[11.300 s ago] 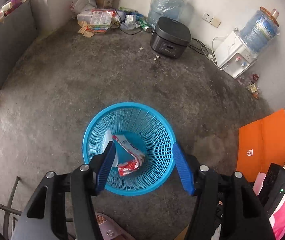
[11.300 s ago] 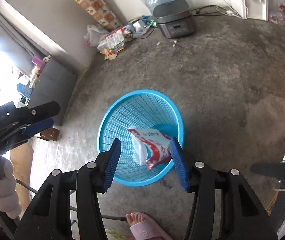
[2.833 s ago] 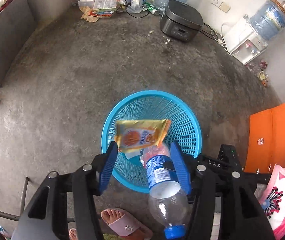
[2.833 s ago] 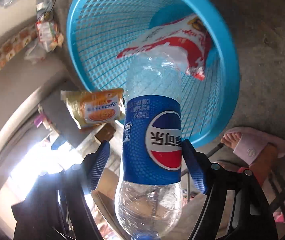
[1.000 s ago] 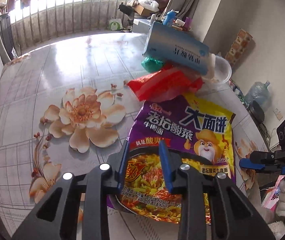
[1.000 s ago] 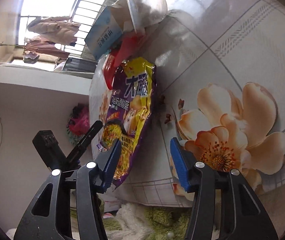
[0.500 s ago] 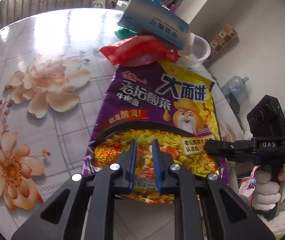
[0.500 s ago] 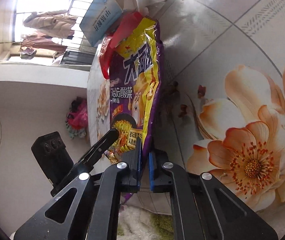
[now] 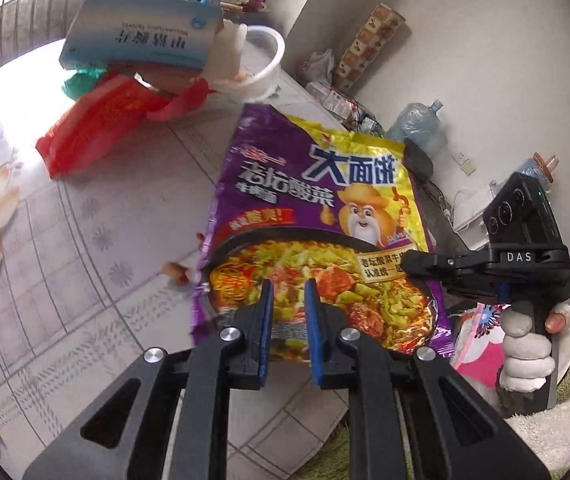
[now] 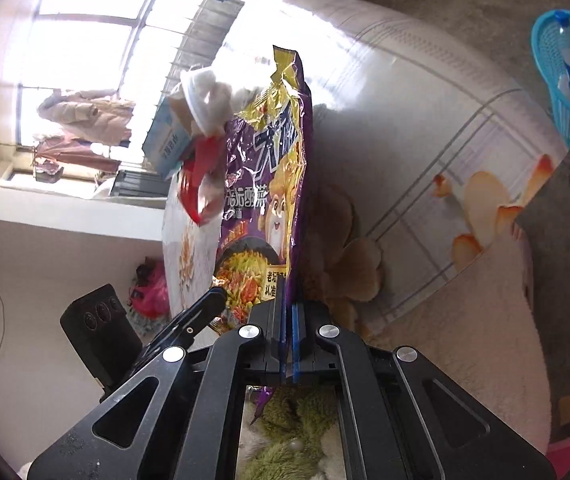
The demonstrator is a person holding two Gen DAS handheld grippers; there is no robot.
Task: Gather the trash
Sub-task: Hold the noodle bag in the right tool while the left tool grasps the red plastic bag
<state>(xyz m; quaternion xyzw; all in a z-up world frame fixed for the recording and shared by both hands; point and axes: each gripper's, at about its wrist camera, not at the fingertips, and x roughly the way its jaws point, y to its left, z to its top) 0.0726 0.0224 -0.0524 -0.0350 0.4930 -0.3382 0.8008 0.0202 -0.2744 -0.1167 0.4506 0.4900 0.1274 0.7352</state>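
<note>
Noodle packet [image 9: 317, 216]: purple and yellow, lifted off the flowered table [image 9: 85, 240], pinched at its near end.
Left gripper [image 9: 288, 300]: narrowed, blue pads gripping the packet's bottom edge.
Right gripper [image 10: 288, 320]: clenched tight on the packet's side edge.
Blue basket [image 10: 541, 64]: on the floor, well apart, holding a bottle and wrapper.

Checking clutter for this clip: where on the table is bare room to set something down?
Bare tabletop left of the noodle packet, below the red bag. The far end is crowded: blue box, white bowl, red bag piled together.
</note>
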